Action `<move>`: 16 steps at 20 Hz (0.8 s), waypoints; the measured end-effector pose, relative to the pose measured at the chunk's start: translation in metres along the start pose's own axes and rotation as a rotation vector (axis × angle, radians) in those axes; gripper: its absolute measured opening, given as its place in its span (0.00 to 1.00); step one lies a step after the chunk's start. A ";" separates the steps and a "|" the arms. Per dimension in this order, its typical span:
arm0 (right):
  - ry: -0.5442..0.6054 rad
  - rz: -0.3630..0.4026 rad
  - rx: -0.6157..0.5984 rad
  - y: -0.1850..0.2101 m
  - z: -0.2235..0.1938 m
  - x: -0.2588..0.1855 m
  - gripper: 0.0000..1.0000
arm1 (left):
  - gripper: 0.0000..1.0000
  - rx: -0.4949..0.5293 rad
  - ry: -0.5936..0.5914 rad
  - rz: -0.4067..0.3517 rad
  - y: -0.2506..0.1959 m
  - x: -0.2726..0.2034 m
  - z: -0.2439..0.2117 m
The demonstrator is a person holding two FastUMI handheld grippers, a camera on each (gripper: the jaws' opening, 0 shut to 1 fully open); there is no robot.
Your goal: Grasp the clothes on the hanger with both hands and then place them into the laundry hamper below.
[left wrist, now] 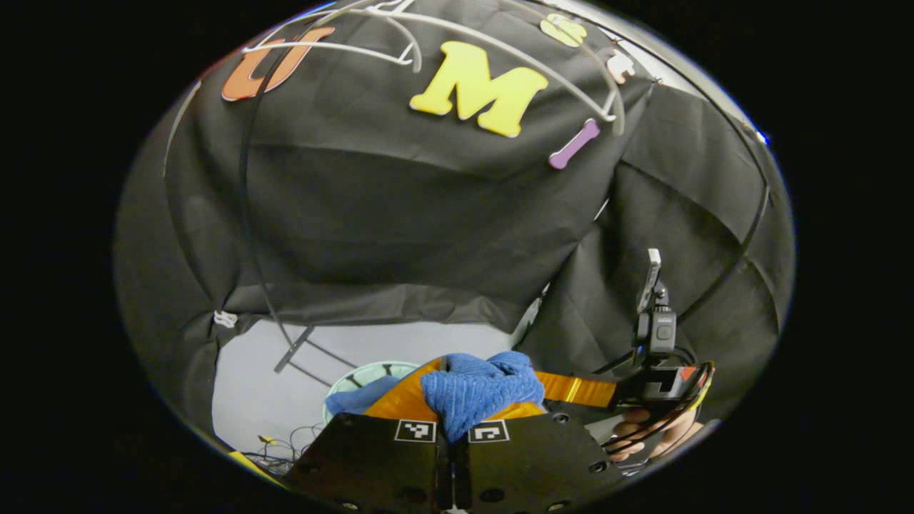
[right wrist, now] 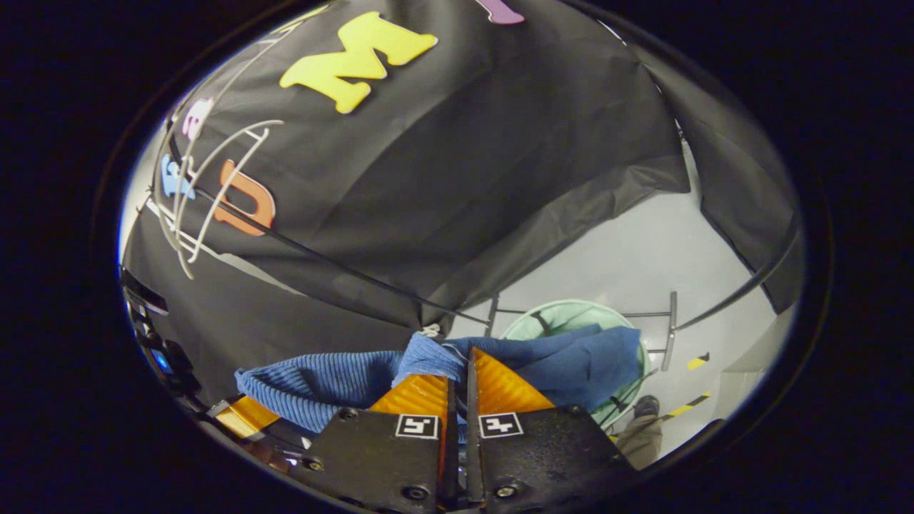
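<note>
Now the blue cloth (left wrist: 477, 389) is pinched by both grippers, left (left wrist: 451, 421) and right (right wrist: 460, 389), above the hamper (right wrist: 571, 321).

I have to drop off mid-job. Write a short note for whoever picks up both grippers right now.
Left gripper: jaws shut on the blue knit garment.
Right gripper: jaws shut on the same garment.
The white hanger hangs bare up on the rail. The mint laundry hamper stands on the floor below, ahead of the garment.
Done: garment off the hanger.
Left: lower it into the hamper and open both jaws.
</note>
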State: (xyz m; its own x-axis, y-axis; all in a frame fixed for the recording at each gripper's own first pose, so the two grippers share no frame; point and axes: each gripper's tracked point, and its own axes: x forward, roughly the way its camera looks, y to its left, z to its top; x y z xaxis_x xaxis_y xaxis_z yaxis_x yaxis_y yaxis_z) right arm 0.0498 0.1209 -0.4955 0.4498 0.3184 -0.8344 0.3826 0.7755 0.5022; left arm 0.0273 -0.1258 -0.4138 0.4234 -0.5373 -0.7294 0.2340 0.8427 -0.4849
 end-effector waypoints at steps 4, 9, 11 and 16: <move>0.079 -0.091 -0.019 -0.031 -0.020 0.030 0.08 | 0.03 -0.006 0.097 0.104 0.030 0.022 -0.030; 0.144 -0.219 -0.155 -0.051 -0.034 0.047 0.08 | 0.03 -0.017 0.207 0.162 0.046 0.048 -0.073; 0.162 -0.265 -0.216 -0.057 -0.036 0.048 0.09 | 0.02 -0.017 0.243 0.192 0.050 0.050 -0.082; 0.266 -0.347 -0.279 -0.083 -0.053 0.058 0.12 | 0.11 -0.054 0.414 0.279 0.061 0.053 -0.117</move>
State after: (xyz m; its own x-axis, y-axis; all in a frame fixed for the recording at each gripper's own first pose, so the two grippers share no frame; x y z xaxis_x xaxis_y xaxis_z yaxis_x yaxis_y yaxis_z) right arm 0.0011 0.1039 -0.5975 0.0999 0.1164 -0.9882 0.2271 0.9642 0.1366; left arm -0.0380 -0.1072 -0.5386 0.0776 -0.2695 -0.9599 0.1108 0.9591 -0.2603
